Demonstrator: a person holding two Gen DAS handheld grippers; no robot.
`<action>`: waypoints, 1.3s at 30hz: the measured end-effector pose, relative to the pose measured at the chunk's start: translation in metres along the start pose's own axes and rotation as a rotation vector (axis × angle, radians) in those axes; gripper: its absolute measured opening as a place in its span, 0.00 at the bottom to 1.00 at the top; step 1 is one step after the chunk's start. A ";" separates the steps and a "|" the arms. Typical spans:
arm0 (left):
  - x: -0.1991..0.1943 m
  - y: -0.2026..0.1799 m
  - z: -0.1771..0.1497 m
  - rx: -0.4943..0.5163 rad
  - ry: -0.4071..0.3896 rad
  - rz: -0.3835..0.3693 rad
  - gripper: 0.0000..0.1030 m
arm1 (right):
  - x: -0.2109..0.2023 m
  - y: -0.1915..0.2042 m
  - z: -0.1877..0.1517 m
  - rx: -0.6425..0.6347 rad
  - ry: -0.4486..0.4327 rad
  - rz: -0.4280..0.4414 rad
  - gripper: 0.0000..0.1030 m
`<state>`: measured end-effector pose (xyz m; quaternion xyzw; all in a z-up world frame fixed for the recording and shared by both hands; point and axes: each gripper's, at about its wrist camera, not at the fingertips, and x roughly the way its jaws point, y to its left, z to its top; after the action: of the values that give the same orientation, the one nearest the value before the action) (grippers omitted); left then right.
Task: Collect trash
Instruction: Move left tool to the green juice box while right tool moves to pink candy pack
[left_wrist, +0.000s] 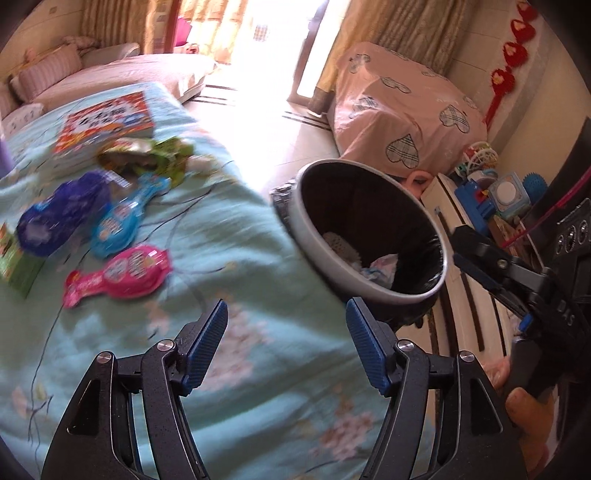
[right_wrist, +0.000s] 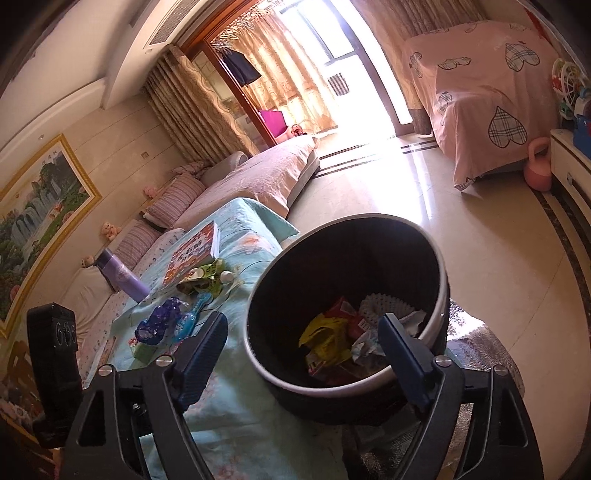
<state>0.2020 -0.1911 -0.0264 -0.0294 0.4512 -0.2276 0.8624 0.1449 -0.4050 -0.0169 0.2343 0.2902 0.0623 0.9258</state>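
Wrappers lie on the teal floral cloth (left_wrist: 229, 258): a pink one (left_wrist: 122, 275), a blue one (left_wrist: 122, 218), a purple one (left_wrist: 59, 216) and a green crumpled one (left_wrist: 147, 157). A black bin with a grey rim (left_wrist: 373, 229) stands beside the cloth's edge and holds crumpled trash (right_wrist: 336, 339). My left gripper (left_wrist: 286, 345) is open and empty above the cloth, right of the pink wrapper. My right gripper (right_wrist: 303, 354) is open and empty, over the near rim of the bin (right_wrist: 347, 387).
A colourful book (left_wrist: 107, 123) and a green box (left_wrist: 14, 262) lie on the cloth; a purple bottle (right_wrist: 120, 275) stands at its far side. A sofa (right_wrist: 251, 173), a pink covered piece of furniture (right_wrist: 480, 96) and a toy shelf (left_wrist: 495, 195) surround the shiny floor.
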 end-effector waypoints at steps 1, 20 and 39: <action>-0.003 0.007 -0.004 -0.014 -0.003 0.007 0.66 | 0.000 0.007 -0.003 -0.011 0.002 0.007 0.87; -0.065 0.136 -0.052 -0.250 -0.059 0.131 0.66 | 0.040 0.106 -0.055 -0.198 0.141 0.114 0.94; -0.038 0.212 -0.014 -0.348 -0.049 0.286 0.66 | 0.086 0.137 -0.066 -0.285 0.248 0.132 0.94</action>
<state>0.2503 0.0166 -0.0601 -0.1190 0.4622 -0.0211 0.8785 0.1813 -0.2358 -0.0438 0.1099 0.3742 0.1915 0.9007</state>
